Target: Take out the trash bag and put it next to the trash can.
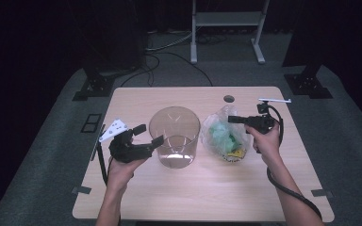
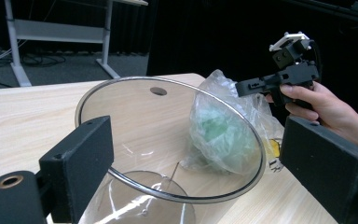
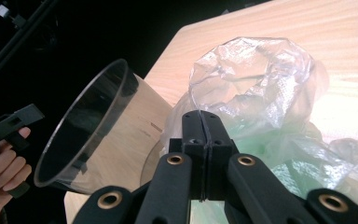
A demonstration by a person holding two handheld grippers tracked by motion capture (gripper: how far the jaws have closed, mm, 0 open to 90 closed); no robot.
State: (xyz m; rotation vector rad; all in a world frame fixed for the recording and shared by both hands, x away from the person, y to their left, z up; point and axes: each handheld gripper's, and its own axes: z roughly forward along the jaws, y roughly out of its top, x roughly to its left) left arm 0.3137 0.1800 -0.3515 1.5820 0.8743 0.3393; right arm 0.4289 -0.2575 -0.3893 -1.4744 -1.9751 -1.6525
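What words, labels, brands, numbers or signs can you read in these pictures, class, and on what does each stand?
No text can be read anywhere.
The plastic bag holds a yellow piece with dark marks, too small and blurred to tell whether it is print.
The clear container, the table, the left gripper and the right gripper show no lettering.

Lab; black curtains, floor cables

- The desk has a pale wood-grain top, smooth and matt.
- The container is clear, glossy plastic or glass; its rim catches the light.
- The bag is thin, crinkled, shiny clear plastic over green contents.
- The jaws of both grippers look matt black plastic with brass-coloured rivets.
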